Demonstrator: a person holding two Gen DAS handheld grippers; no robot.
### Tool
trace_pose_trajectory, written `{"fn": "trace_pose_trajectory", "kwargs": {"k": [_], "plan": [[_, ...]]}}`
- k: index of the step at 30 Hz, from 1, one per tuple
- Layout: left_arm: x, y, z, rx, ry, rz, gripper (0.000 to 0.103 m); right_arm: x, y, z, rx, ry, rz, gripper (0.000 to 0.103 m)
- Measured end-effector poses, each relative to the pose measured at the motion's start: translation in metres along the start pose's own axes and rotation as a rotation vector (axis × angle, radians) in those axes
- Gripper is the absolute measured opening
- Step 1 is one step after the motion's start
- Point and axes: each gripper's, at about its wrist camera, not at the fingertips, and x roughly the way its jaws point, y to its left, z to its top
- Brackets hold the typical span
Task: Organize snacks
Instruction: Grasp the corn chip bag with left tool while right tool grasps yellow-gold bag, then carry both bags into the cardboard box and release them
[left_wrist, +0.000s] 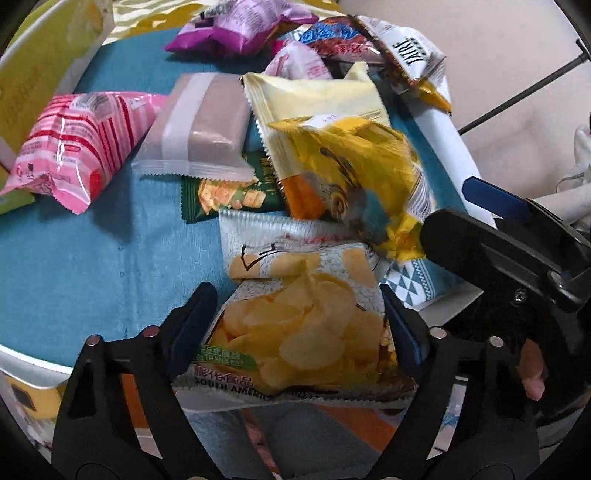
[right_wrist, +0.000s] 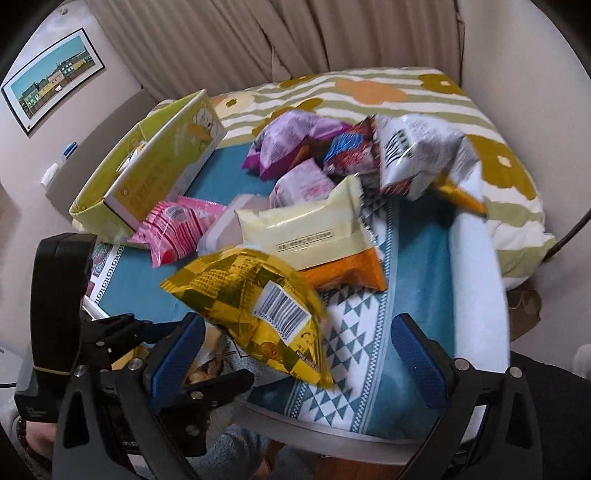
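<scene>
A silver bag of potato chips (left_wrist: 303, 332) lies at the near edge of the table, overhanging it. My left gripper (left_wrist: 299, 325) straddles the bag, and its pads (left_wrist: 400, 332) touch both sides. In the right wrist view that gripper (right_wrist: 181, 354) is low on the left, with the chips bag mostly hidden. My right gripper (right_wrist: 299, 354) stands wide open just before a yellow patterned snack bag (right_wrist: 255, 302), touching nothing. In the left wrist view the yellow bag (left_wrist: 351, 177) is blurred, right of the pile, beside the right gripper's black body (left_wrist: 498, 251).
The teal cloth (left_wrist: 92, 258) holds a pile: pink striped packet (left_wrist: 74, 147), brown-and-white packet (left_wrist: 207, 125), cream packet (right_wrist: 306, 229), green cracker packet (left_wrist: 229, 195), purple bags (right_wrist: 291, 140), white bag (right_wrist: 413, 155). A yellow-green box (right_wrist: 147, 166) stands far left. Flowered bedding (right_wrist: 369, 92) lies behind.
</scene>
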Motion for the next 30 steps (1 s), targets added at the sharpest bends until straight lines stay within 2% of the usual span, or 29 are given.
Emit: {"fn": "trace_pose_trajectory", "kwargs": {"k": [5,14,17,22,23,24,25,30], "plan": [[0.004,0.004,0.002,-0.002,0.005,-0.011,0.072,0.018,0.000,0.004,-0.002,0.022,0.053,0.100],[-0.001,0.024,0.002,-0.015,0.002,0.012,0.067,0.042,-0.014,0.005,0.026,0.075,0.034,0.100],[-0.003,0.031,0.002,-0.023,0.002,0.023,0.065,0.045,-0.020,0.001,0.049,0.084,0.041,0.090],[-0.006,0.037,0.004,-0.029,0.003,0.032,0.064,0.043,-0.021,-0.003,0.051,0.088,0.028,0.084],[-0.006,0.038,0.005,-0.029,0.003,0.032,0.063,0.042,-0.020,-0.003,0.048,0.087,0.025,0.080],[-0.008,0.039,0.005,-0.028,0.003,0.033,0.063,0.041,-0.019,-0.004,0.043,0.088,0.018,0.070],[-0.010,0.039,0.006,-0.026,0.002,0.035,0.063,0.040,-0.019,-0.004,0.042,0.090,0.016,0.065],[-0.025,0.030,0.008,-0.017,-0.017,0.042,0.062,0.028,-0.022,-0.007,0.073,0.076,0.037,0.059]]}}
